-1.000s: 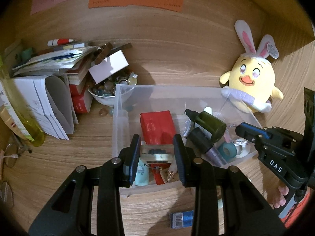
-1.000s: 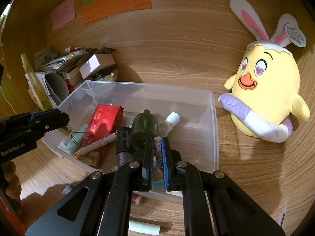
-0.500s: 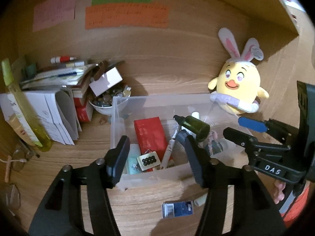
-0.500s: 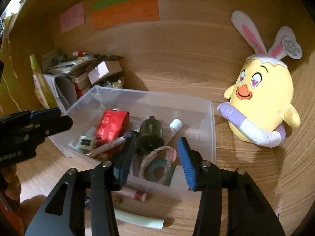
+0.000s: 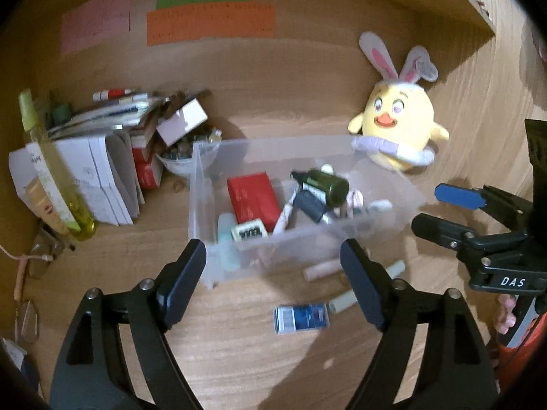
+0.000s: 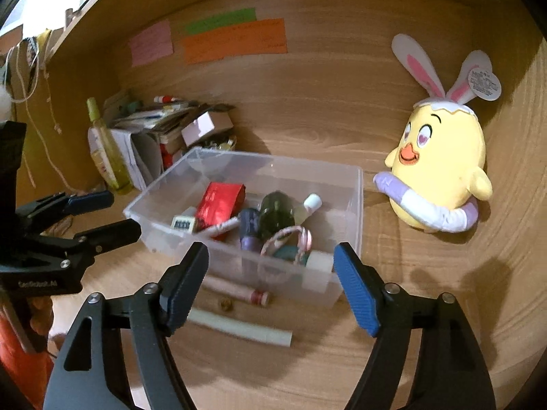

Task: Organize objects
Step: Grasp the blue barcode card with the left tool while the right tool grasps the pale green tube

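Both grippers have just been opening, and nothing lies between the jaws of either. The left gripper (image 5: 273, 280) and the right gripper (image 6: 270, 283) stand wide and empty, short of the near wall of the clear bin (image 6: 352, 184).

Procedure, judged from the layout: items remain on the desk between the fingertips and the bin, so the next pick is best made there.
- Just ahead of the left gripper's right finger: a blue-labelled box (image 5: 301, 317) lying flat. Approach it along its short side, jaws astride.
- Just ahead of the right gripper's fingertips: a pale tube (image 6: 239, 328), then a capped stick (image 6: 239, 292) against the bin wall. Take the tube first; the stick leaves little room for a finger on the wall side.
- Lift clear of the rim before moving over the bin.

Bin contents, beyond the fingertips: a white clicker-like item (image 6: 184, 222), a red packet (image 6: 220, 205), a pen (image 6: 222, 227), a purple bottle (image 6: 249, 229), a dark green bottle (image 6: 277, 213), a pink-and-white cord (image 6: 290, 239) and a white-capped vial (image 6: 309, 205).

Farther off, to the fingers' right, a yellow plush chick (image 6: 441, 177) sits outside the bin.
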`<action>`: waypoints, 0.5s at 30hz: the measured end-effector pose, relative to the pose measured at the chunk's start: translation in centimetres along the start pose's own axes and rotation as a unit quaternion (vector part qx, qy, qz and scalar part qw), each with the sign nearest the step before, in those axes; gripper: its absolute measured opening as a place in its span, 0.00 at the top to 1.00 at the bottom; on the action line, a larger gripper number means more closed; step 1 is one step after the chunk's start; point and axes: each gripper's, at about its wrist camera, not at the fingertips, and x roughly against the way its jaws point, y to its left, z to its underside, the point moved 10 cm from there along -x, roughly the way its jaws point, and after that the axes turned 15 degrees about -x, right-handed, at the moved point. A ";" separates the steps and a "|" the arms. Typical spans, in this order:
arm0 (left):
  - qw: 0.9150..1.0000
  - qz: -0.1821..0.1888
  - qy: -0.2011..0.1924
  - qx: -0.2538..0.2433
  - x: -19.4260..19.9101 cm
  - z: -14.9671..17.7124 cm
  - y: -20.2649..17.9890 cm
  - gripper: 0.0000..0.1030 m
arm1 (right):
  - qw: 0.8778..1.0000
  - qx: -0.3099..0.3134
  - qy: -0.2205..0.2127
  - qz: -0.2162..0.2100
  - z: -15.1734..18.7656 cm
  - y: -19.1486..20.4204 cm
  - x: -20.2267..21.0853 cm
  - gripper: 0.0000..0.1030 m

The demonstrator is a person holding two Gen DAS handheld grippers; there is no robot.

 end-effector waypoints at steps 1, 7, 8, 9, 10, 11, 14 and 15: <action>1.000 0.001 0.004 0.000 -0.1 0.4 -0.1 0.21 | 1.000 0.002 0.007 0.001 0.6 0.0 -0.1 0.29; 0.999 0.007 0.043 -0.005 -1.1 3.5 -0.5 0.21 | 0.998 -0.011 0.065 -0.015 4.4 0.0 -2.0 0.29; 0.999 0.007 0.048 -0.006 -1.2 3.9 -0.6 0.21 | 0.997 -0.011 0.076 -0.018 4.9 0.2 -2.5 0.29; 0.999 0.007 0.054 -0.006 -1.4 4.3 -0.7 0.21 | 0.996 -0.008 0.091 -0.022 5.7 0.4 -3.2 0.29; 0.998 0.009 0.062 -0.005 -1.6 5.0 -0.8 0.21 | 0.995 -0.005 0.101 -0.025 6.1 0.6 -3.6 0.29; 0.998 0.011 0.066 -0.004 -1.8 5.3 -0.9 0.21 | 0.994 -0.001 0.110 -0.026 6.5 0.9 -4.1 0.29; 0.996 0.019 0.082 0.004 -2.3 6.5 -1.1 0.21 | 0.991 0.014 0.131 -0.028 7.4 1.4 -5.1 0.29; 0.996 0.022 0.087 0.006 -2.5 6.8 -1.2 0.21 | 0.990 0.021 0.138 -0.028 7.6 1.6 -5.6 0.29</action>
